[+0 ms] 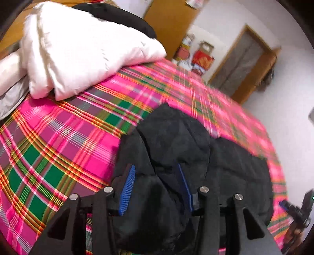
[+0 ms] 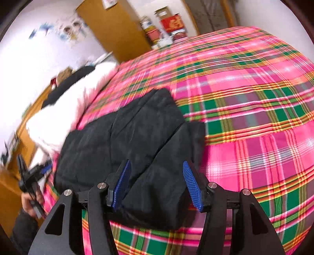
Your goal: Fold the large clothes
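A black quilted jacket [image 1: 176, 149] lies folded on the pink plaid bed cover [image 1: 64, 137]. My left gripper [image 1: 157, 176] is open, its blue pads astride the jacket's near edge, with cloth between them. In the right wrist view the jacket [image 2: 127, 137] lies at the bed's near edge on the cover [image 2: 245, 117]. My right gripper [image 2: 157, 172] is open just above the jacket's near right corner. The left gripper [image 2: 39, 172] shows at the far left; the right gripper [image 1: 294, 209] shows at the lower right of the left wrist view.
A white pillow or duvet [image 1: 78, 53] with a black garment [image 1: 117, 15] on top lies at the bed's head. Wooden wardrobe [image 2: 113, 27], red boxes [image 2: 172, 23] and a door [image 1: 241, 64] stand beyond the bed.
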`<state>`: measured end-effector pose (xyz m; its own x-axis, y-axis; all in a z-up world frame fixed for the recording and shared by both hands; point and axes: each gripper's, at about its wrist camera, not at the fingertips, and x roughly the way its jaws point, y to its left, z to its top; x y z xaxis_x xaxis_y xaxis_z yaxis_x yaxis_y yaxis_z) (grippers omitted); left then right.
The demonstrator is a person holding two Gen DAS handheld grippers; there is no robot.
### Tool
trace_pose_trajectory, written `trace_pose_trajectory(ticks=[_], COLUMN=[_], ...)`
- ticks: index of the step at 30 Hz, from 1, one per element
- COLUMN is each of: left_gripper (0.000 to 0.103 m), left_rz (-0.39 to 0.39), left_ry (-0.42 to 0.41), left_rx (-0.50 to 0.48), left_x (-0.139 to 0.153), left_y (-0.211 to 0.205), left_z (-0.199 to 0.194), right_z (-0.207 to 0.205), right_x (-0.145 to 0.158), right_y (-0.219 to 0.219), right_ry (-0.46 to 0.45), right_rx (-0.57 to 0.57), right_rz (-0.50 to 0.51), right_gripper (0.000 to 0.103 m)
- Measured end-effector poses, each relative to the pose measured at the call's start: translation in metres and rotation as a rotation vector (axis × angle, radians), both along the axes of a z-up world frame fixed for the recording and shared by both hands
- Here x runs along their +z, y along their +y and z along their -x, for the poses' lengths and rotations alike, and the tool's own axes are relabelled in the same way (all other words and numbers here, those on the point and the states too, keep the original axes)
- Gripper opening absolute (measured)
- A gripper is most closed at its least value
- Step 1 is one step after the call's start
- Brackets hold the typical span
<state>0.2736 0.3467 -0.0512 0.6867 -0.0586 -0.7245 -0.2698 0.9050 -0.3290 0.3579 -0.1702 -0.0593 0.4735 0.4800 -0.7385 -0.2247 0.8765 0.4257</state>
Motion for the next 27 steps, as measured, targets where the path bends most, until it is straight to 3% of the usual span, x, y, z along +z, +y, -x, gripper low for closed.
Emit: trace_pose_trajectory(ticks=[3,5,12,27], left_gripper=[0.046,0.046,0.046,0.046], left_rz=[-0.013,-0.007,-0.117,-0.204], left_ry=[0.097,0.103,0.037,-0.055], left_rx=[0.009,0.035,-0.014,-0.087], left_x=[-0.023,-0.022,0.026,0.106], left_y=[-0.006,-0.01,-0.055,-0.175], left_z=[-0.013,-0.01,0.021,0.139], right_z=[-0.004,-0.003,0.029,0.147], right_x=[-0.019,-0.02,0.019,0.074], right_y=[0.012,0.013,0.011,-0.004], right_ry=[0.056,0.063,-0.023,-0.139], right_rx=[0.022,0.024,0.042,0.042], right_rz=[0.047,0.065,0.088,0.082], right_gripper=[0.056,0.056,0.056,0.056])
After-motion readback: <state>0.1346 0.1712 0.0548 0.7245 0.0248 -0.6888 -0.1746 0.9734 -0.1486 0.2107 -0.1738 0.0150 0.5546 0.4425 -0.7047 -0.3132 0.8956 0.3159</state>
